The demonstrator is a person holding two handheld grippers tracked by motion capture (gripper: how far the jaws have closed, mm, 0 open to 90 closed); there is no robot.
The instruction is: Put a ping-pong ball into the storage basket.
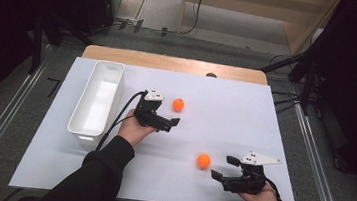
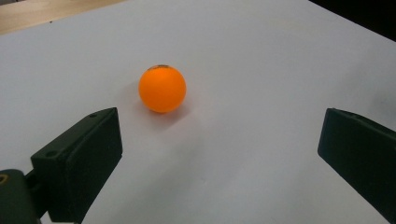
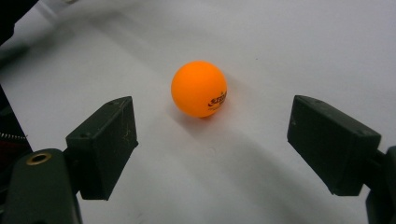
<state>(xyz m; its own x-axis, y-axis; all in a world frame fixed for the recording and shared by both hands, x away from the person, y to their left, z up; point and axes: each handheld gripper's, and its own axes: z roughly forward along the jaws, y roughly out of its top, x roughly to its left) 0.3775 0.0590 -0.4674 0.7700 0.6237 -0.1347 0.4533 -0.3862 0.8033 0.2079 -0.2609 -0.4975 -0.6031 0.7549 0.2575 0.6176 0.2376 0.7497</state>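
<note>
High view: a white desk carries two orange balls and a white rectangular bin at centre left of the frame. The left gripper, just left of centre, has its fingers spread wide and empty, aimed toward the upper ball, which lies just above and apart from them. The right gripper, at lower right, likewise has wide, empty fingers; the lower ball rests on the desk just left of them, untouched.

Left gripper view: the upper ball sits beyond the fingers, nearer the left one.

Right gripper view: the lower ball, bearing dark print, lies ahead of the fingers, roughly midway between them.
</note>
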